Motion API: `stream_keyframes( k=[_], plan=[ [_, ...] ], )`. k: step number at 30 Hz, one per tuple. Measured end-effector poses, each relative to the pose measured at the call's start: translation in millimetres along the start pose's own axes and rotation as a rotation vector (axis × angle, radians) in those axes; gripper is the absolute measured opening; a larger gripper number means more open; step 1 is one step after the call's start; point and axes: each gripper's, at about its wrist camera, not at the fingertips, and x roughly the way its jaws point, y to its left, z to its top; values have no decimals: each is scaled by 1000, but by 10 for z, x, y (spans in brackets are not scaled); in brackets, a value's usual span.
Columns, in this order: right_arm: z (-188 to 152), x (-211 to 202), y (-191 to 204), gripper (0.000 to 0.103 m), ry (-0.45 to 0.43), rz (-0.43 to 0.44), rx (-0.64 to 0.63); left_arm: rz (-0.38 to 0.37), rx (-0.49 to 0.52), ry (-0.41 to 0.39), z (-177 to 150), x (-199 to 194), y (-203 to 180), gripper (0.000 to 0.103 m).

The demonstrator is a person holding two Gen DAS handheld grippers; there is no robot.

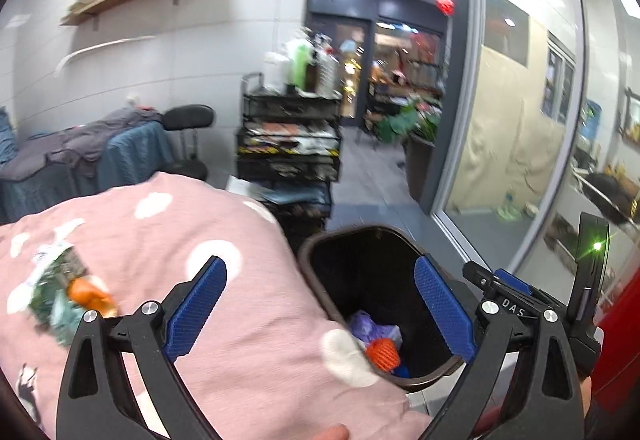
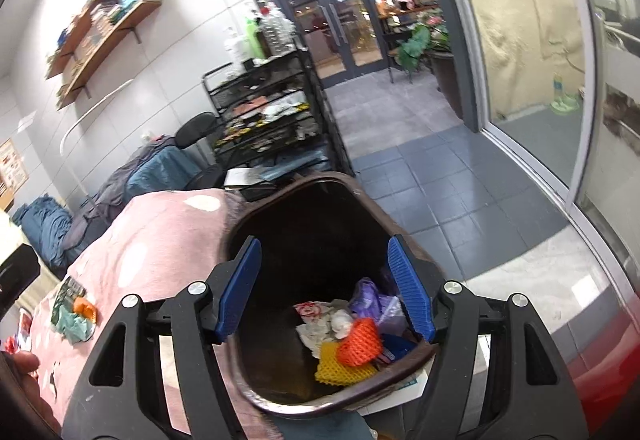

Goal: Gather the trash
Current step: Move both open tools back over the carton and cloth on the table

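Observation:
A dark brown trash bin [image 2: 288,200] stands beside a bed with a pink spotted blanket [image 2: 160,240]. Inside it lie orange foam net [image 2: 358,336], yellow foam net [image 2: 340,366], purple plastic [image 2: 370,298] and crumpled paper [image 2: 320,320]. My right gripper [image 2: 326,292] is open and empty above the bin's mouth. My left gripper [image 1: 320,310] is open and empty over the blanket's edge and the bin [image 1: 316,252]. A pile of trash [image 1: 66,292], green wrapper, orange piece and teal scrap, lies on the blanket; it also shows in the right wrist view [image 2: 78,310].
A black wire cart [image 2: 276,112] full of items stands behind the bin. A black chair [image 1: 188,136] and blue-grey bedding [image 1: 80,148] are at the left. A glass wall [image 2: 532,80] runs along the right. Grey tiled floor [image 2: 420,176] leads to doors.

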Motion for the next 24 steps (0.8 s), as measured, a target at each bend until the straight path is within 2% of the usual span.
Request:
stream_keyframes(
  k=[7, 13, 18, 24],
  plan=[
    [15, -37, 480, 69, 15, 138, -105, 98, -86, -66, -60, -364, 448, 94],
    [-46, -54, 1027, 70, 52, 284, -204, 190, -139, -83, -198, -642, 819, 94],
    [-142, -41, 1502, 72, 125, 416, -265, 265, -195, -76, -331, -822, 1148, 94],
    [-325, -27, 2020, 77, 188, 503, -342, 356, -220, -53, -525, -988, 1505, 94]
  ],
)
